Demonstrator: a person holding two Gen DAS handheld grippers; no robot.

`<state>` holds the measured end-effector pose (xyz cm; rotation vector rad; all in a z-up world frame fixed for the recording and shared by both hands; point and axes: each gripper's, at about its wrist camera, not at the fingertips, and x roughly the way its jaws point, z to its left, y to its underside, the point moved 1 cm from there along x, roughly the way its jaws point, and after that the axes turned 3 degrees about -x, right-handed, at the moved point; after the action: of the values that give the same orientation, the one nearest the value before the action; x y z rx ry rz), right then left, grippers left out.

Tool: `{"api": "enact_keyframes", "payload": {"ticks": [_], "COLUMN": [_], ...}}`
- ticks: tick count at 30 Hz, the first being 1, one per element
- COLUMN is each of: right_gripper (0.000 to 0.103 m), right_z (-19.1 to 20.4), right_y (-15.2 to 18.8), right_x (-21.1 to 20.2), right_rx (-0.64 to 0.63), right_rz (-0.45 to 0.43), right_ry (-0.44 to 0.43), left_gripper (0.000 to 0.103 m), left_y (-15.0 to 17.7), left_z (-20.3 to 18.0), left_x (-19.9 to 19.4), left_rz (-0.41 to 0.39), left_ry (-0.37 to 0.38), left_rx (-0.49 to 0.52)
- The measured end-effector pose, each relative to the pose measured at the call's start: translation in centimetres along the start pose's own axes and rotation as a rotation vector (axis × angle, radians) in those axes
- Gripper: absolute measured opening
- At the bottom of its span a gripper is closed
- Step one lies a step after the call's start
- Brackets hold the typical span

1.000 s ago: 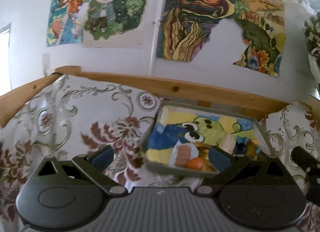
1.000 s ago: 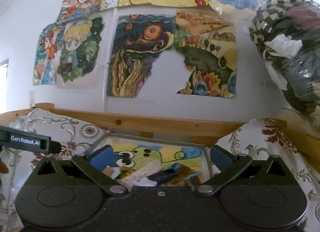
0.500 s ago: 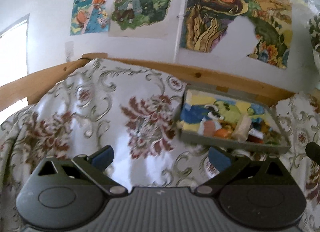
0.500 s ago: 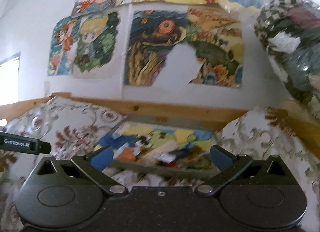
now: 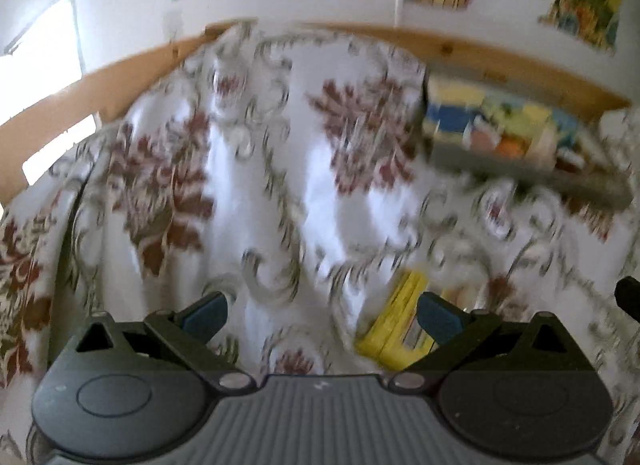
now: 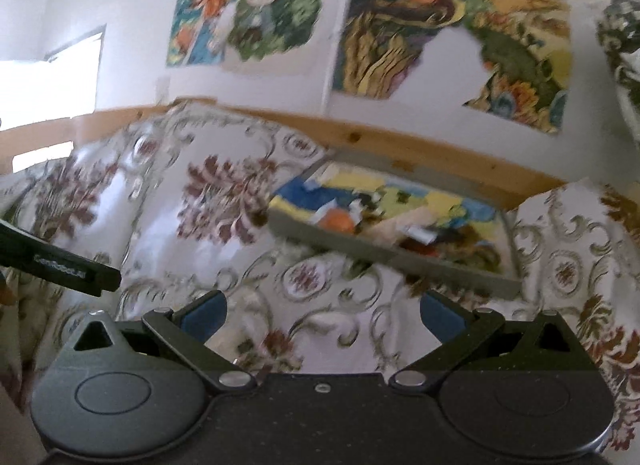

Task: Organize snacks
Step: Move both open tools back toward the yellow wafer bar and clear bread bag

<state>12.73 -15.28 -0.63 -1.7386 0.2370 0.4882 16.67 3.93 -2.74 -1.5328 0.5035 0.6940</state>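
On the floral cloth (image 5: 280,193) the view has dipped since a second ago, the tray (image 5: 520,169) sliding to two o'clock and a blurred, probably snack-sized yellow packet (image 5: 394,325) appearing beside the empty, spread left gripper (image 5: 322,315), while the right gripper (image 6: 322,311) gapes too.

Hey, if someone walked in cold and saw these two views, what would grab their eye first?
Probably the bright cartoon posters on the wall, above the wooden rail. Next, the grey tray of snacks resting on the flowered cloth at right. In the left view, a yellow packet lies on the cloth just ahead of the open left gripper.
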Motion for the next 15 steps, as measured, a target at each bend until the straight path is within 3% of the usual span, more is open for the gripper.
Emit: {"api": "enact_keyframes", "payload": {"ticks": [15], "right_gripper": [0.102], "right_z": [3.3], "right_y": [1.6], "right_x": [2.8], "right_rx": [-0.109], "right_rz": [0.141], "right_ry": [-0.085], "left_gripper": [0.103], "left_y": [1.0], "left_z": [-0.7], "left_x": [2.8], "left_rz": [0.163], "left_ry": [-0.02], "left_rx": [0.038]}}
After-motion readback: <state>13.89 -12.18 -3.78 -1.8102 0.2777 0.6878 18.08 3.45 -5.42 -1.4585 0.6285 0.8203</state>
